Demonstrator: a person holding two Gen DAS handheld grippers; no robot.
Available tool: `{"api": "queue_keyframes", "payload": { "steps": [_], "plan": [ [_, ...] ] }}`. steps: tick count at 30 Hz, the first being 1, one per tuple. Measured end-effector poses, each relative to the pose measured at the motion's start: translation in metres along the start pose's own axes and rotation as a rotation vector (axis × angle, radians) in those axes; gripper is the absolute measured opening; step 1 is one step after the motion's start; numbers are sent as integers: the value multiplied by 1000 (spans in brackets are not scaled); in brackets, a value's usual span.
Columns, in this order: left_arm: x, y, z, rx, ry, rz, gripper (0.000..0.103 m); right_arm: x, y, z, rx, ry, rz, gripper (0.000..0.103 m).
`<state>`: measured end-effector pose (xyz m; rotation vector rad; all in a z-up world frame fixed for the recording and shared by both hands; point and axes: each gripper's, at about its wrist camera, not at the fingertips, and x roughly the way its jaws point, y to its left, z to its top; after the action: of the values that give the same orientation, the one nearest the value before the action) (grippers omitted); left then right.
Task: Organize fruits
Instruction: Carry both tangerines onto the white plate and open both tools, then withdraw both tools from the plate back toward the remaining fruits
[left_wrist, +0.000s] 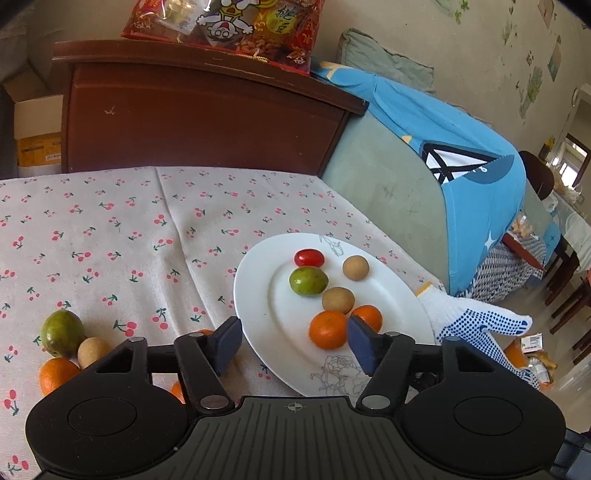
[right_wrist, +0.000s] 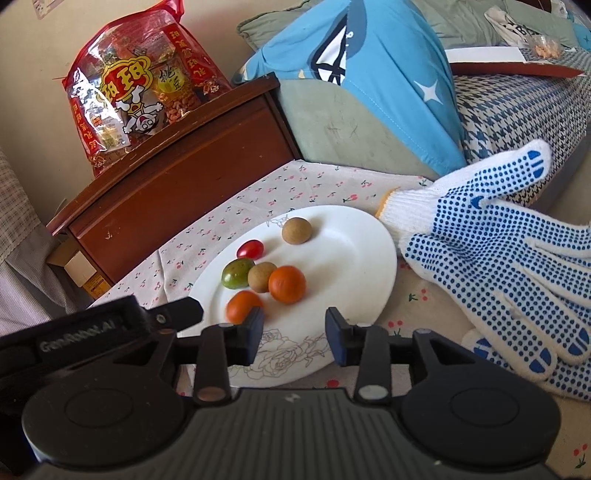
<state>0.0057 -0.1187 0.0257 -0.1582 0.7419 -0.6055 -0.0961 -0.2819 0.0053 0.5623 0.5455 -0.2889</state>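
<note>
A white plate (left_wrist: 258, 295) (right_wrist: 351, 266) on the cherry-print cloth carries a cherry tomato (left_wrist: 309, 257) (right_wrist: 250, 248), a green fruit (left_wrist: 308, 280) (right_wrist: 238, 272), two brown longans (left_wrist: 355, 267) (left_wrist: 338, 300) and two oranges (left_wrist: 328, 329) (left_wrist: 367, 317). My left gripper (left_wrist: 295, 345) is open over the plate's near side; the nearer orange lies between its jaws, close by the right pad and not squeezed. My right gripper (right_wrist: 295, 334) stands open above the plate's near rim with nothing in it. To the left, off the plate, lie a green fruit (left_wrist: 61, 332), a longan (left_wrist: 92, 350) and an orange (left_wrist: 57, 373).
A white glove with blue dots (right_wrist: 480, 240) (left_wrist: 476, 321) lies right of the plate. Behind the table stand a dark wooden cabinet (left_wrist: 203, 122) with a red snack bag (right_wrist: 136, 85) on top, and a sofa draped in blue cloth (right_wrist: 388, 74).
</note>
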Motion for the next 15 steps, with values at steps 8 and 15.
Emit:
{"api": "queue_keyframes", "payload": {
  "steps": [8,15],
  "plan": [
    [-15,7,3,-23,10,43,79,-1,9,-2,-40,9,25,46],
    [-39,27,8,-49,3,105,87,-4,20,-8,-70,26,63,47]
  ]
}}
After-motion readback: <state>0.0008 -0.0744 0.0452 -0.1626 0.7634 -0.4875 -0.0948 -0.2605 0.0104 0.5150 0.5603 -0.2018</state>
